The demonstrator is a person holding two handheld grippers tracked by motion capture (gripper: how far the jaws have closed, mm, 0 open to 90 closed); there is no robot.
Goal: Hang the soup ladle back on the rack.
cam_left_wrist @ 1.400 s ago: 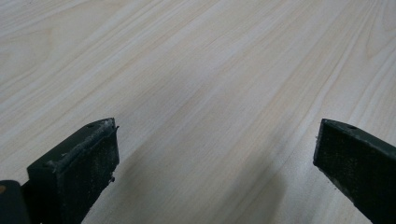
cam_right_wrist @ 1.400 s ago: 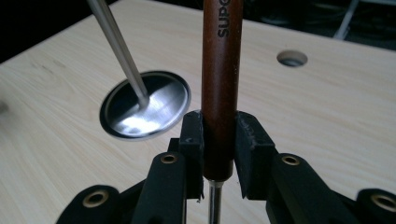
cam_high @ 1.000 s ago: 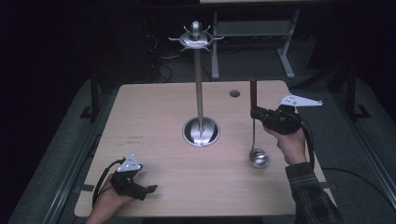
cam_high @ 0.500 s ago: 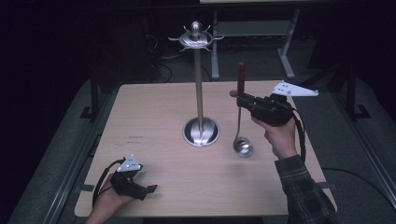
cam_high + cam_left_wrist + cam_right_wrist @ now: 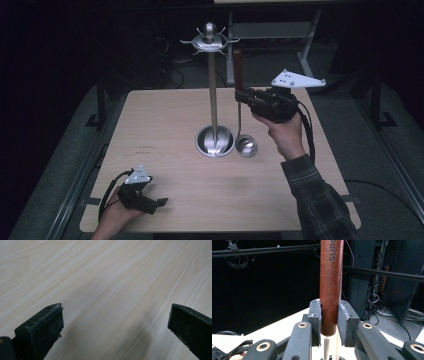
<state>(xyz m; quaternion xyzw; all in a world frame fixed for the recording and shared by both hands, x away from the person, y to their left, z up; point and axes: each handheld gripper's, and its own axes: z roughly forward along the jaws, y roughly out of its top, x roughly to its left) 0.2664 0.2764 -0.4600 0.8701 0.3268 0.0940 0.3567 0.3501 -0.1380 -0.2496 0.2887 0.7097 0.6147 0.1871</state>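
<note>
A ladle hangs upright in the air, its brown handle [image 5: 237, 67] on top and its steel bowl [image 5: 246, 146] just above the table, right of the stand's base [image 5: 215, 141]. My right gripper [image 5: 242, 96] is shut on the handle [image 5: 331, 287], its pads [image 5: 315, 317] pressing both sides. The tall steel utensil stand [image 5: 212, 80] rises mid-table, with a ring of hooks [image 5: 209, 41] at its top. The ladle's handle top is level with those hooks, a little to their right. My left gripper [image 5: 159, 202] rests near the table's front left, jaws wide apart over bare wood [image 5: 112, 290].
The wooden table [image 5: 165, 125] has a small dark hole behind my right gripper, hidden now. Dark shelving and cables [image 5: 382, 285] stand beyond the far edge. A metal frame leg [image 5: 310, 40] stands behind the table at the right.
My right gripper has lifted the ladle up and to the left, toward the stand; the bowl has left the table at the right and now hangs beside the base. The left gripper has stayed put.
</note>
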